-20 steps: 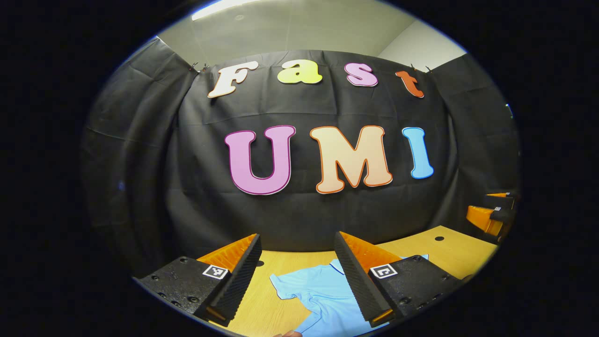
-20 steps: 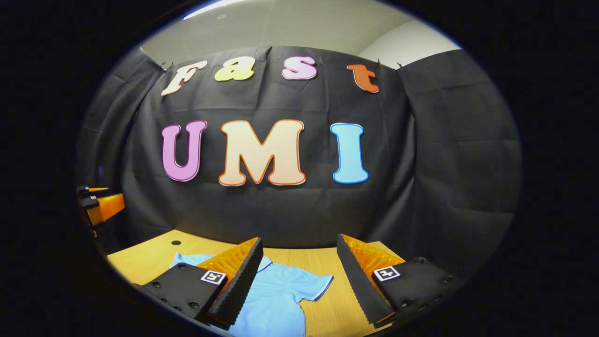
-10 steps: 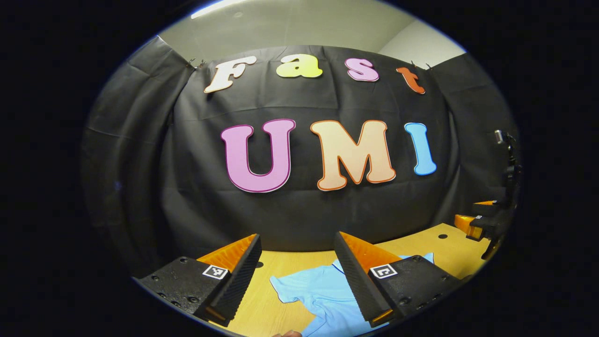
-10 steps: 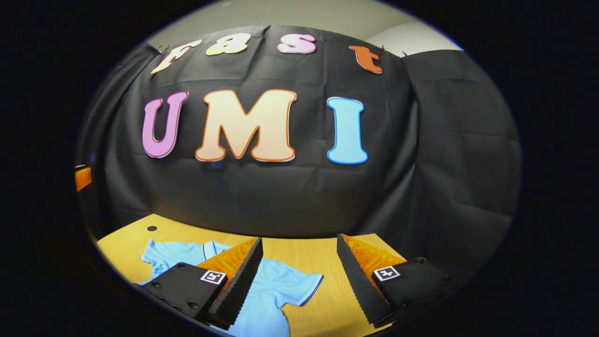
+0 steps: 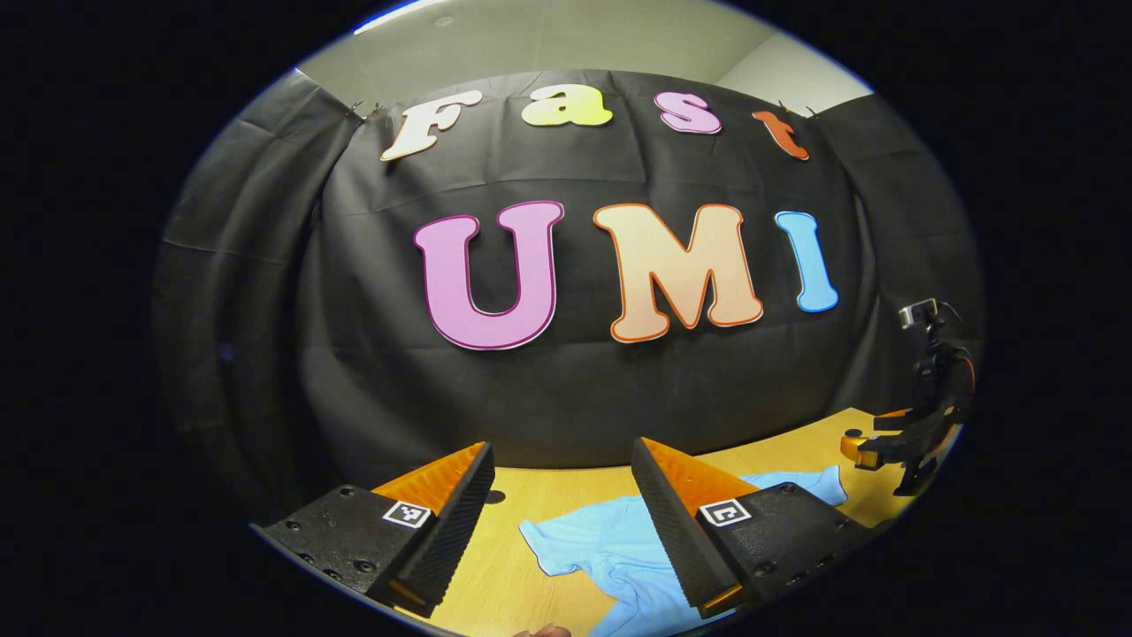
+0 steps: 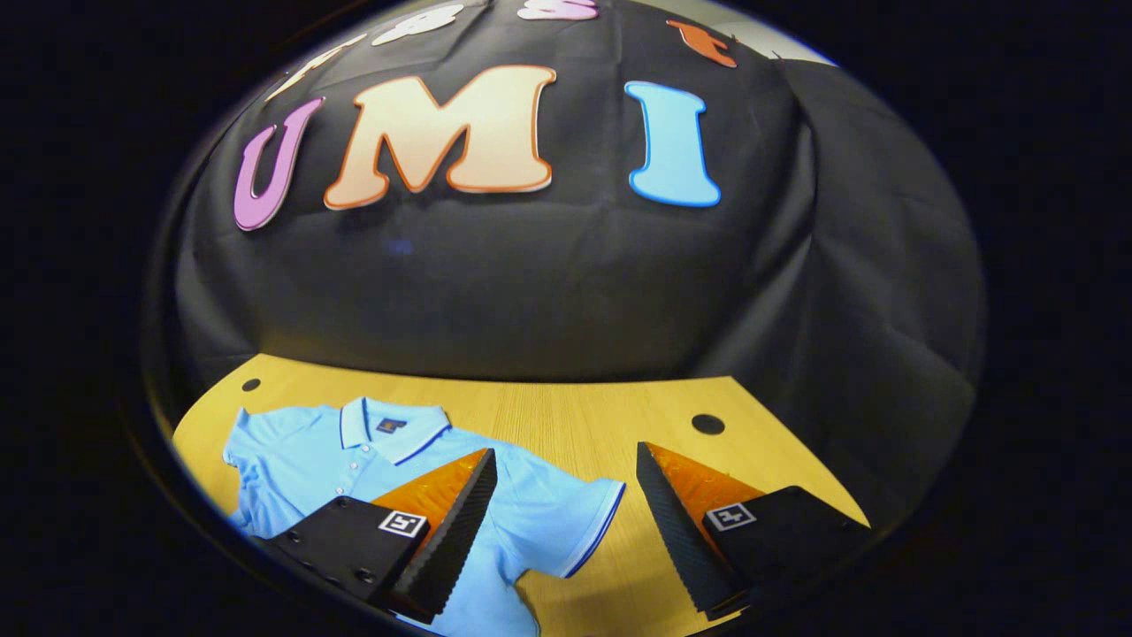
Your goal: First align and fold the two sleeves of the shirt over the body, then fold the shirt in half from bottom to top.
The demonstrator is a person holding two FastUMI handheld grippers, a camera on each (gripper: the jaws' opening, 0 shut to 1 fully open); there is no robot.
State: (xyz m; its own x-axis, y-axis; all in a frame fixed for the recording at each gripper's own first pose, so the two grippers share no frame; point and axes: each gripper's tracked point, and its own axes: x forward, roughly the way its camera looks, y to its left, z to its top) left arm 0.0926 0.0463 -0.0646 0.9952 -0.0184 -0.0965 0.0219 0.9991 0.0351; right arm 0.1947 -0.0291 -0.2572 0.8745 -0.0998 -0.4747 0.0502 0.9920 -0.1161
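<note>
A light blue polo shirt (image 6: 354,460) is laid flat on the wooden table (image 6: 575,416), collar toward the far wall. The right gripper (image 6: 566,522) is held above the shirt's right sleeve (image 6: 566,522), fingers apart. The left gripper (image 5: 562,522) is likewise held spread above the left sleeve (image 5: 575,544), nothing grasped

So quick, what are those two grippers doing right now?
Left gripper: open, holding nothing, above the shirt.
Right gripper: open, holding nothing.
</note>
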